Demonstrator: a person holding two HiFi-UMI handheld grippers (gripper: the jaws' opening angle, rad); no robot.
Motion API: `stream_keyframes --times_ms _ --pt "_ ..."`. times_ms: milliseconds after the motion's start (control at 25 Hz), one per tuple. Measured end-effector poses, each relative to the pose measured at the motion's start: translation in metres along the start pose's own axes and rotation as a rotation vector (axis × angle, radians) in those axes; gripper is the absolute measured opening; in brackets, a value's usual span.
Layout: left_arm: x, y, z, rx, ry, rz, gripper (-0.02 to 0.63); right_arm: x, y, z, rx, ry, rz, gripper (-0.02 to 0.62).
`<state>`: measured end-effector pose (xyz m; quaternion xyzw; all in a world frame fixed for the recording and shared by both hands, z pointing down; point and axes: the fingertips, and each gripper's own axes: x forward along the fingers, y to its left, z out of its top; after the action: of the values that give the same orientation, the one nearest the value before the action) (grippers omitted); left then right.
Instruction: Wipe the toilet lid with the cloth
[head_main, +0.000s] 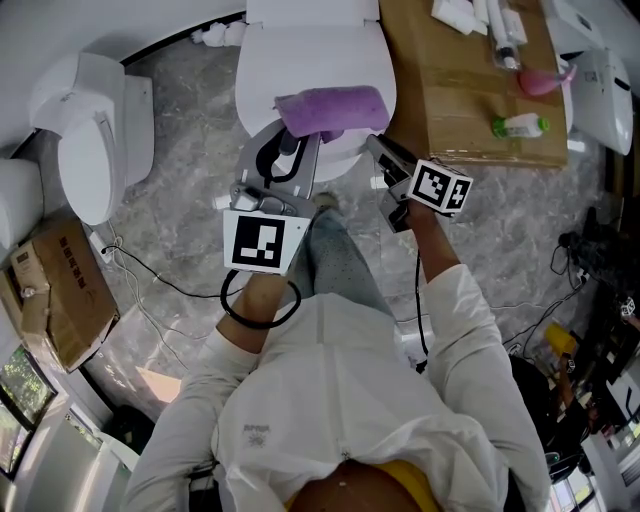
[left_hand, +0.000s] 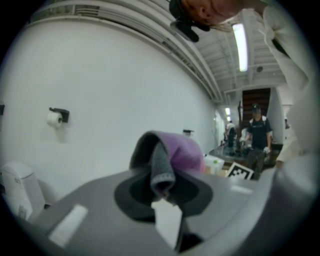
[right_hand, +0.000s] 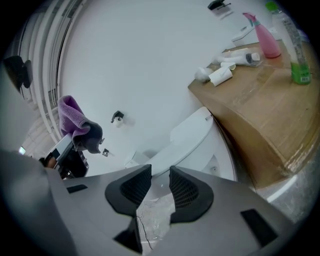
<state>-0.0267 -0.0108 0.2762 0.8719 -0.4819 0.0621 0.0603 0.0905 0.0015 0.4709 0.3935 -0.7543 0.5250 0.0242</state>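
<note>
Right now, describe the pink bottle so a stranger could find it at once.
Start at the toilet in the middle of the head view; a cardboard box stands to its right. On the box, the pink bottle sits among white tubes and a green bottle, the only pink thing there.

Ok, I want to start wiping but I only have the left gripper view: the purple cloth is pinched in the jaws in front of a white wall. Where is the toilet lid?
Observer: In the head view the toilet lid is straight ahead of the person, and the cloth shows over its near edge.
Operator: Is it touching?
Observer: Probably not. The right gripper view shows the cloth raised, higher than the toilet lid.
Operator: And the other gripper?
Observer: The right gripper has its jaws apart, with only floor between them.
</note>
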Motion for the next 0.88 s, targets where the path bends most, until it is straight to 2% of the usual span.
stream_keyframes --times_ms 400,600,880 --pt "0.0 -0.001 0.006 0.003 -0.009 -0.002 0.051 -0.001 0.023 0.032 -0.131 -0.056 0.086 0.123" --pt "-0.001 -0.001 0.013 -0.004 -0.024 0.003 0.051 0.0 0.031 0.04 -0.23 -0.053 0.082 0.123" --pt "-0.002 -0.001 0.019 0.0 -0.034 0.017 0.051 -0.001 0.043 0.073 -0.244 -0.151 0.064 0.123"
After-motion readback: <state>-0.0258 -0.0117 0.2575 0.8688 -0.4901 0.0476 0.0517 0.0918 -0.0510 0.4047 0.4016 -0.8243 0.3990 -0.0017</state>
